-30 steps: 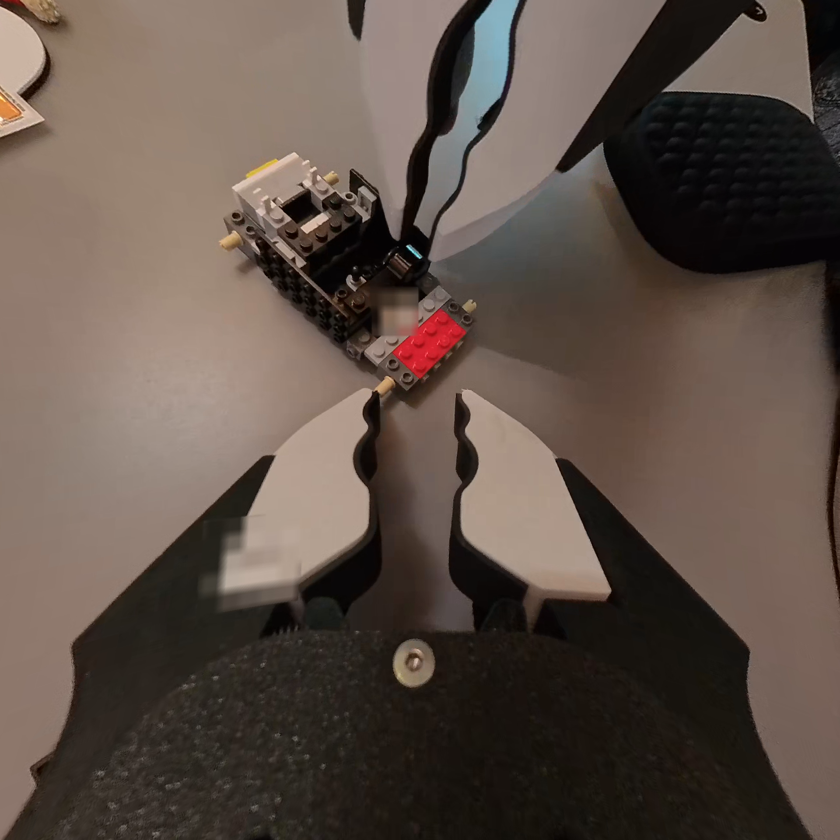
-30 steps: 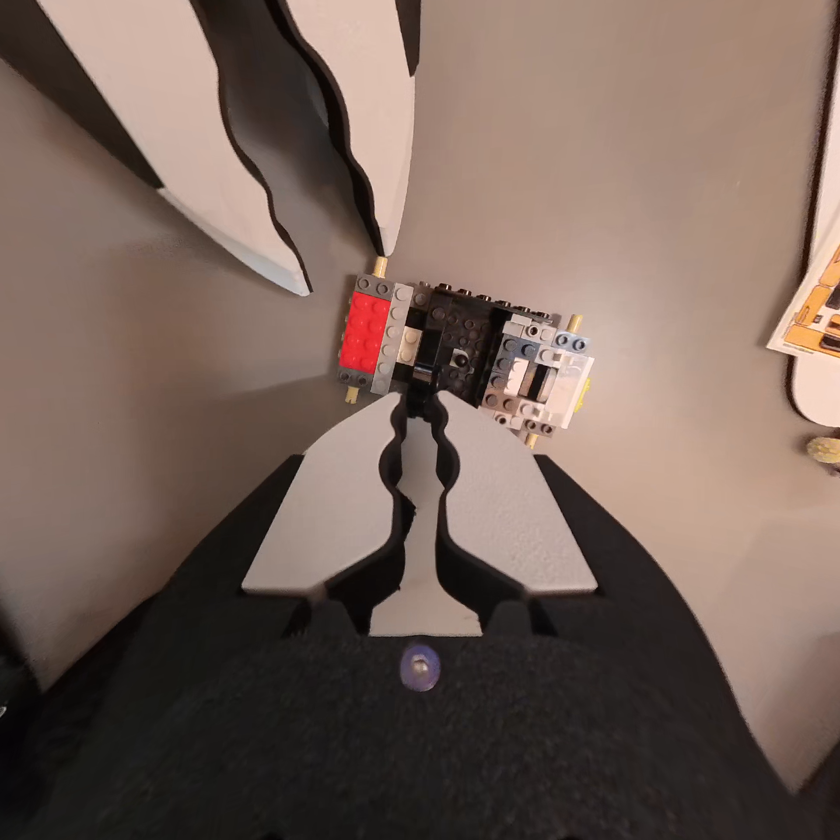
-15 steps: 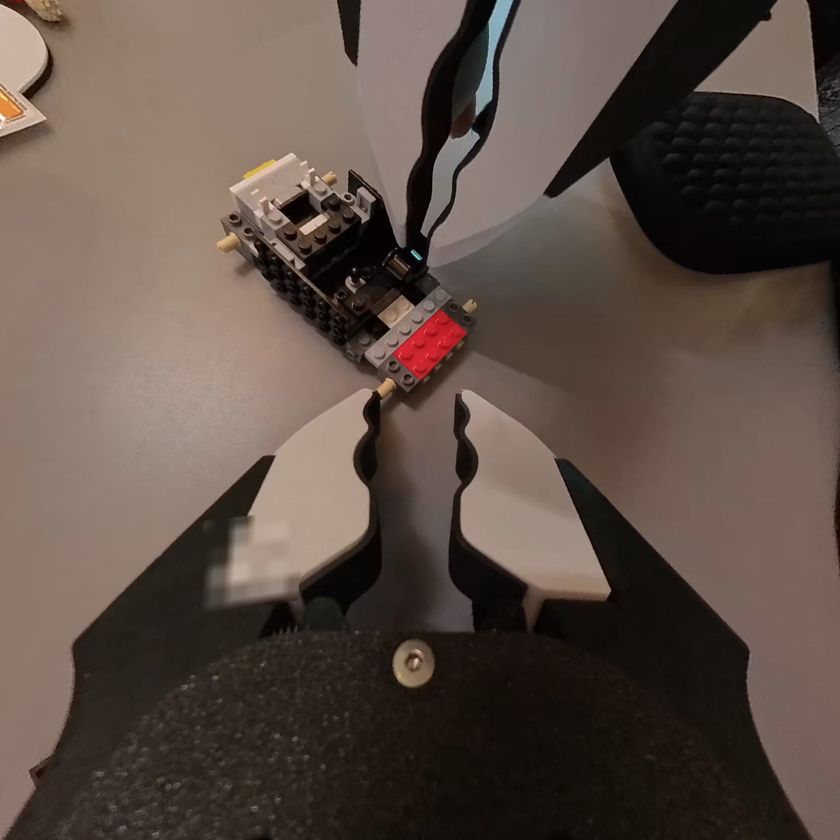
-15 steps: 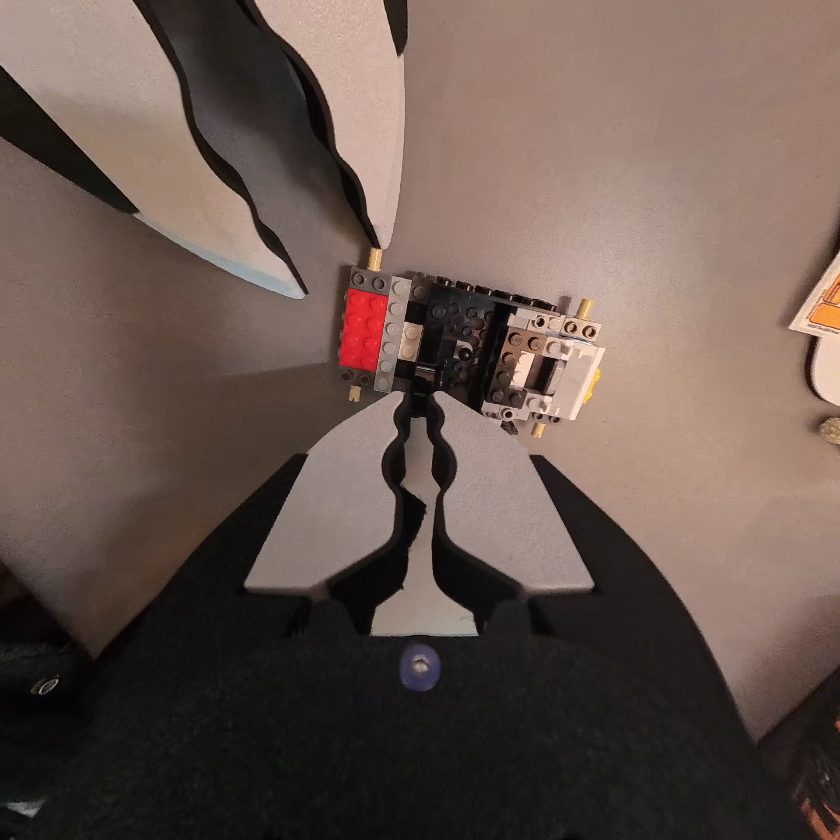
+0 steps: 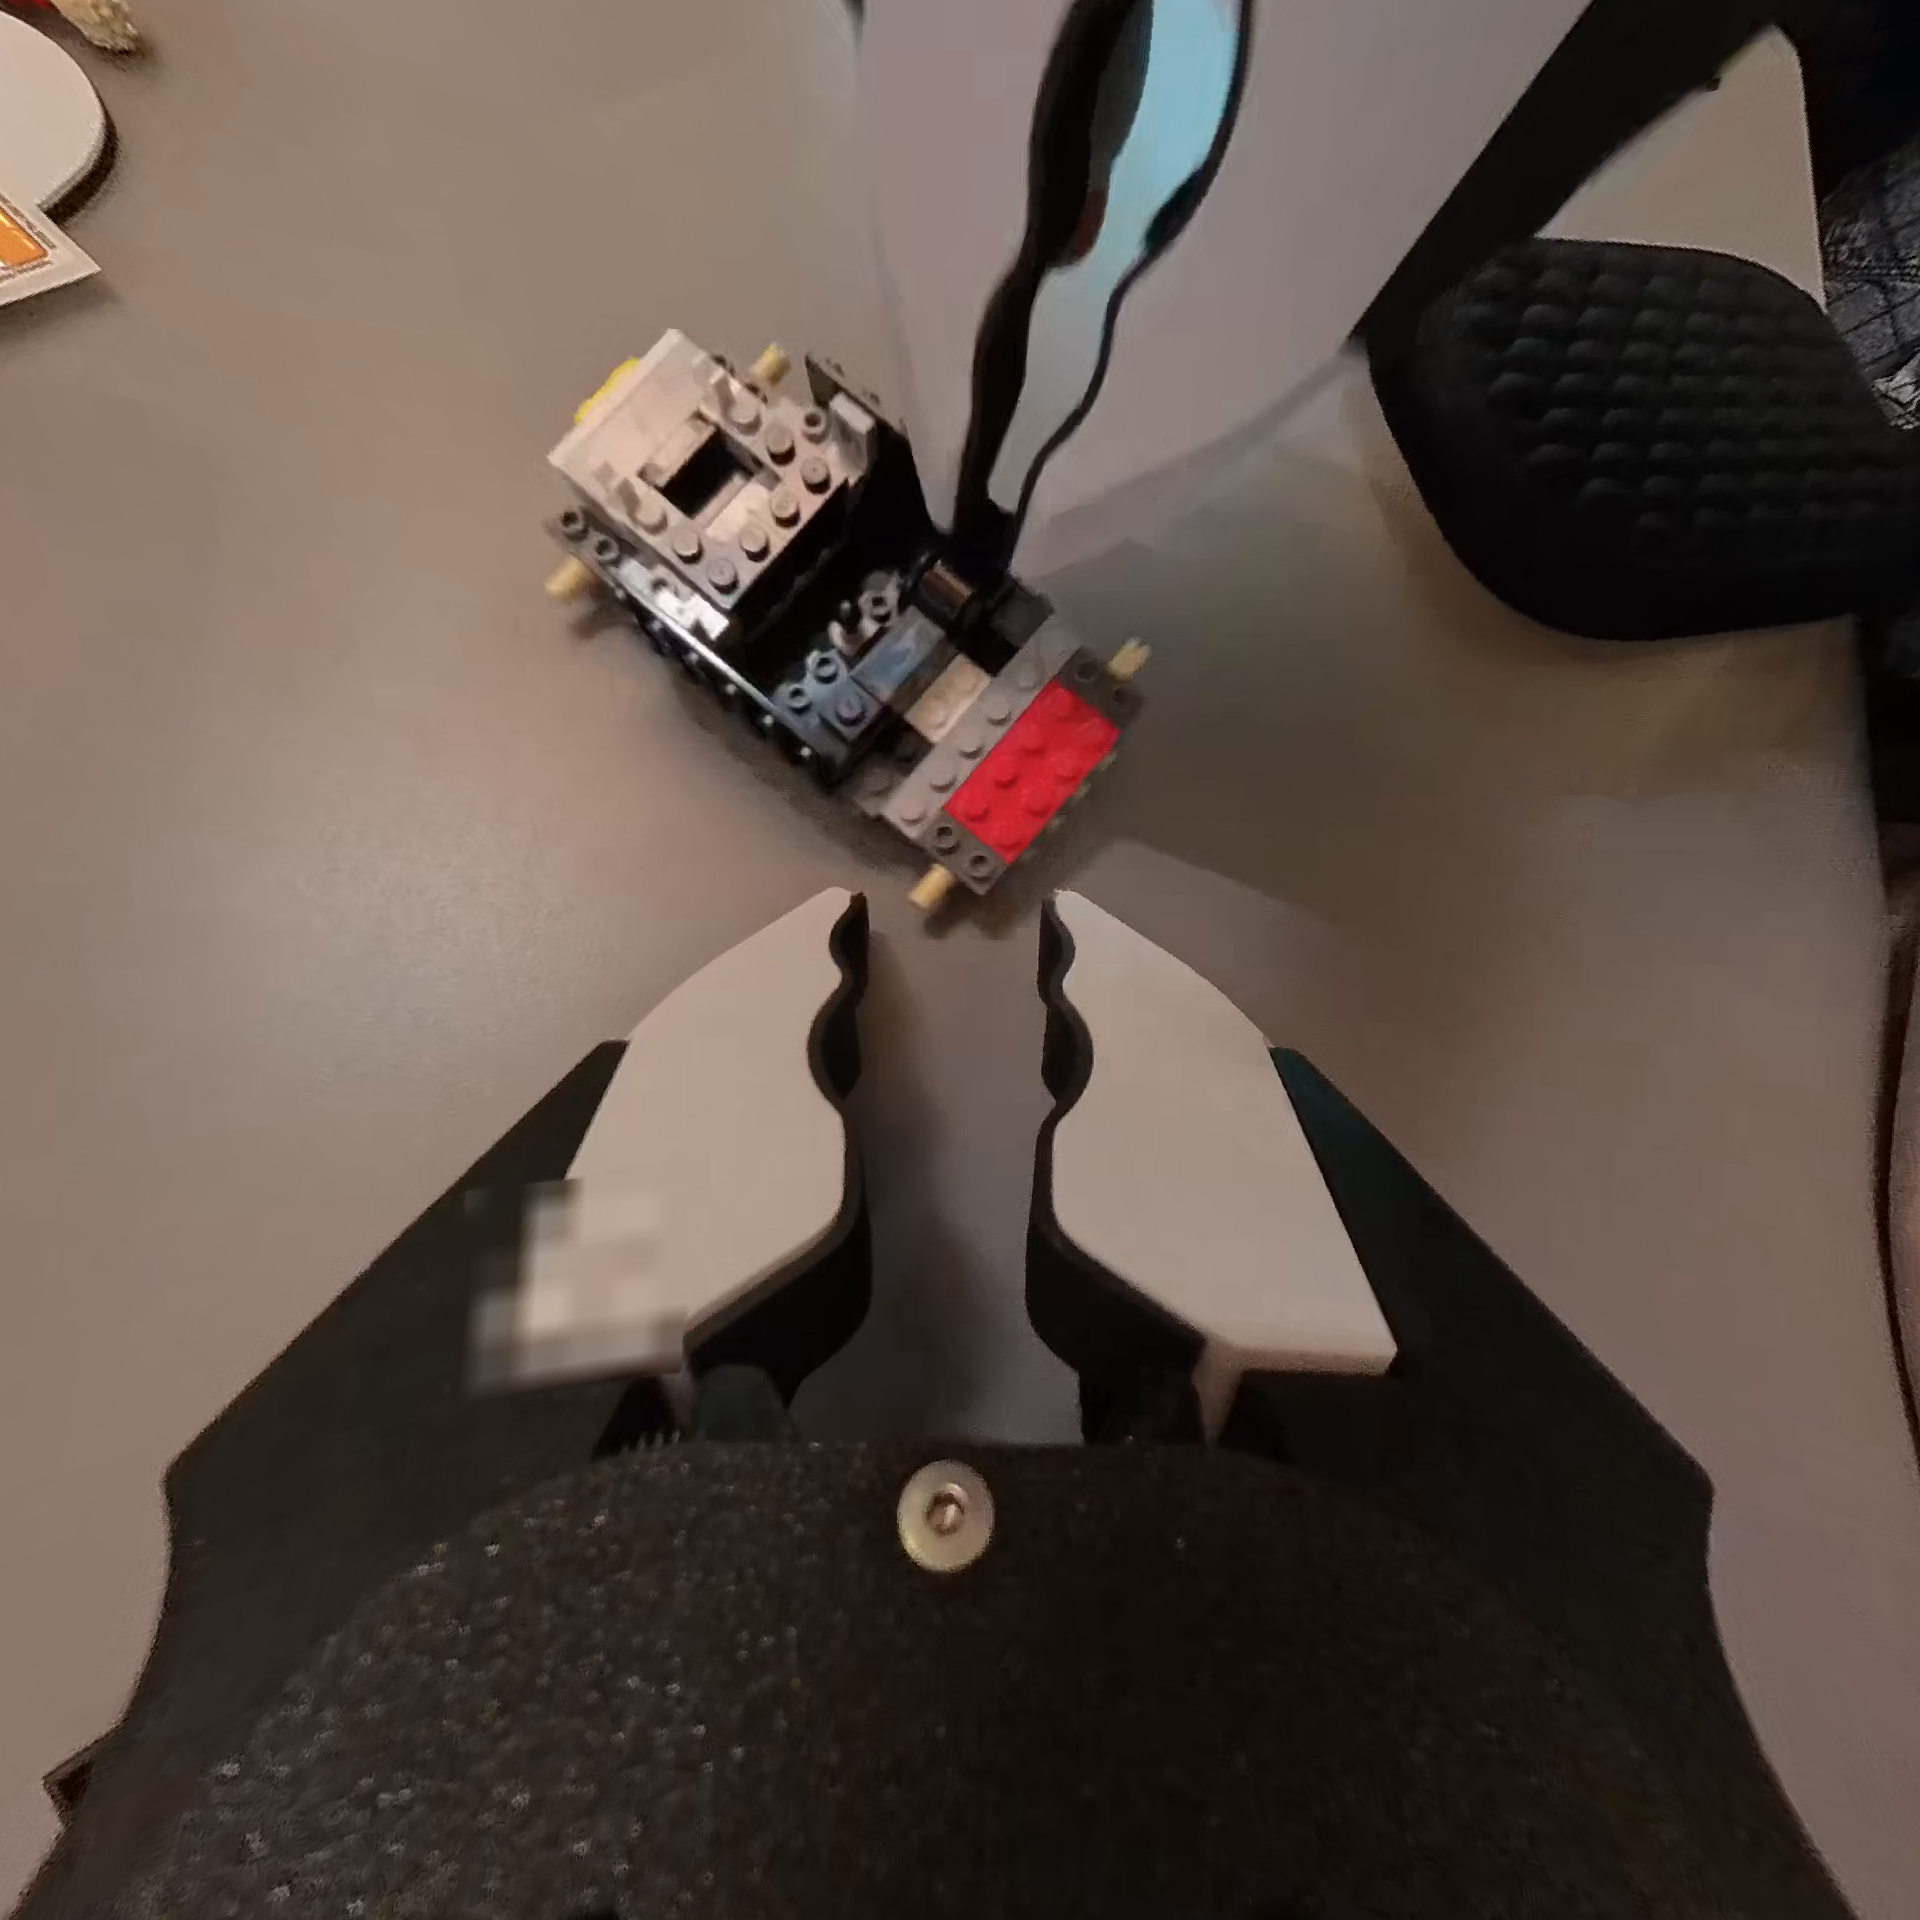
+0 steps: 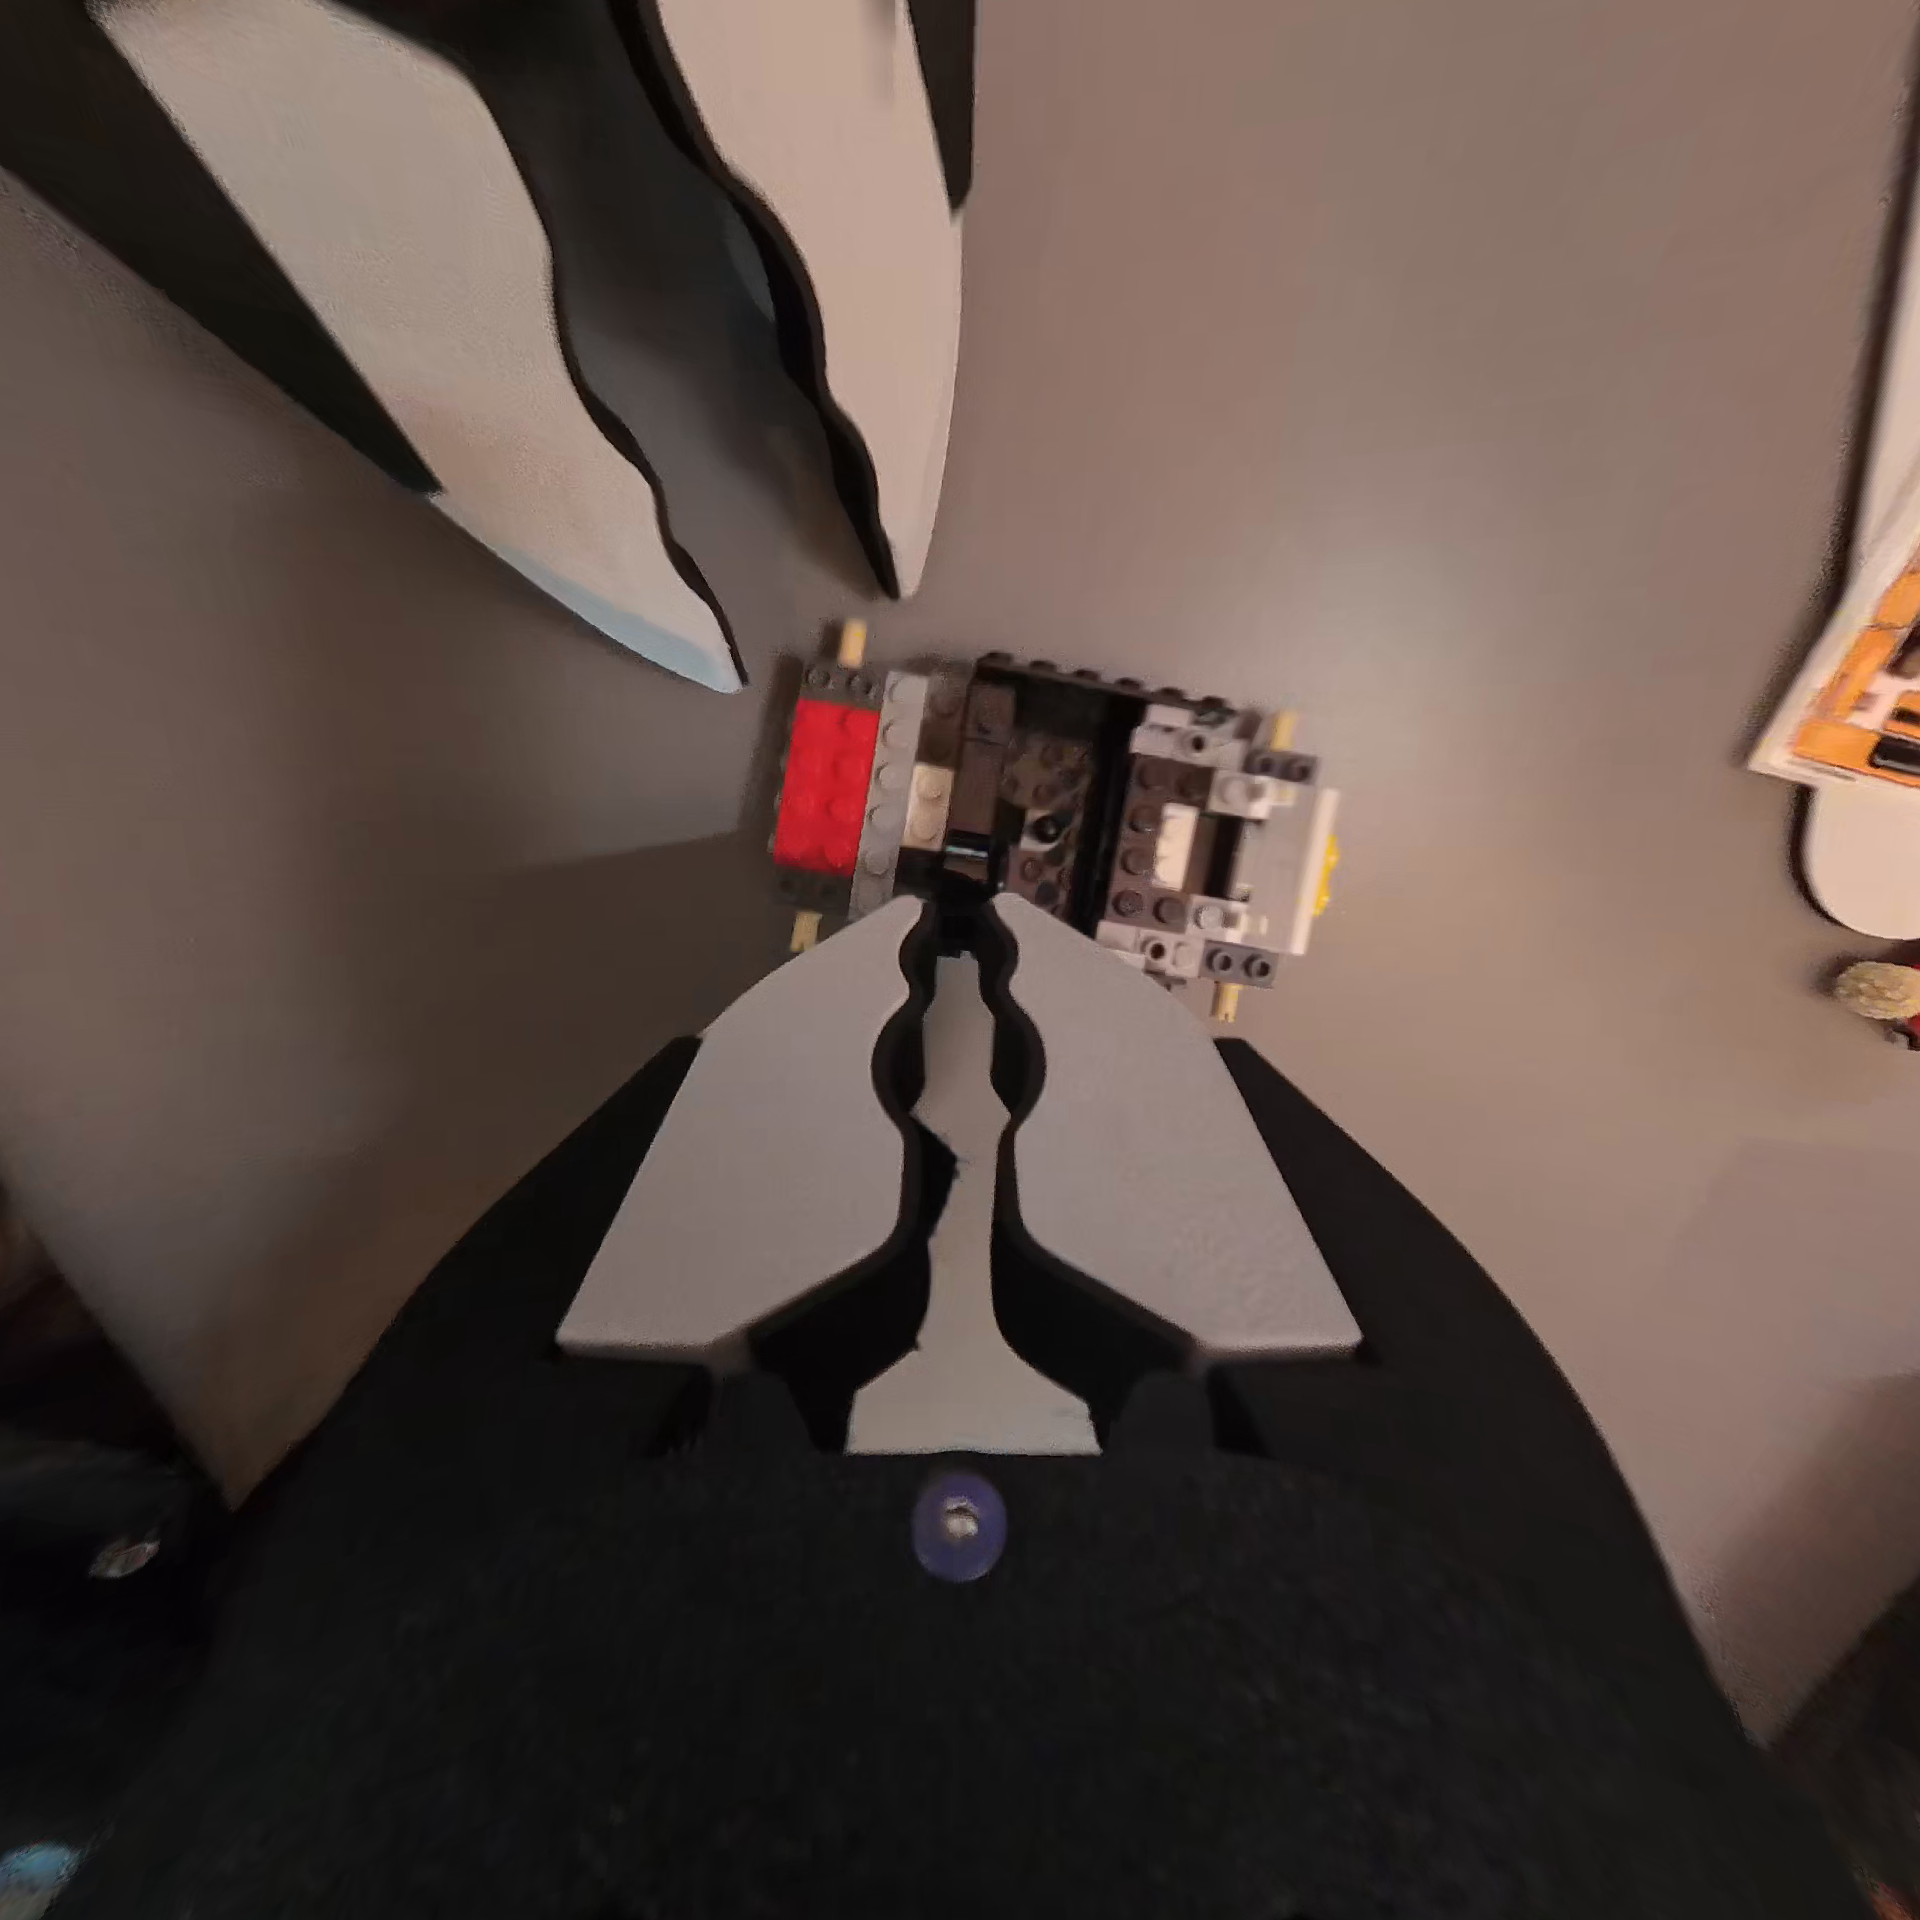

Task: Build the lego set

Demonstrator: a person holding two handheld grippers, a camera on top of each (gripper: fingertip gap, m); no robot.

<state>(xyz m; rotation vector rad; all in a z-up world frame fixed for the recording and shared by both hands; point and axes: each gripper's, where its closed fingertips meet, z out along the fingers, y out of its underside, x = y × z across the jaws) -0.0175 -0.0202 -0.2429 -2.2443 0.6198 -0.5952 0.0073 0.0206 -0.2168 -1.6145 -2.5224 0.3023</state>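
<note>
The left gripper (image 5: pixel 948 914) has its 2 fingers parted with only bare grey table (image 5: pixel 312 831) between them, gripping nothing. Just ahead of its fingertips sits the lego vehicle model (image 5: pixel 831 623), lying at a slant on the table; its red plate (image 5: pixel 1034 774) is the nearest end, and a tan axle pin (image 5: pixel 930 890) sticks out just beyond the left fingertip. The grey and white block end (image 5: pixel 675 447) lies farther ahead and to the left. The right gripper (image 6: pixel 961 914) has its fingers drawn nearly together, pinching a small black piece (image 6: pixel 964 854) at the near edge of the model's middle, right at its fingertips. Far to the right of those fingers lies a printed booklet (image 6: pixel 1860 665).
</note>
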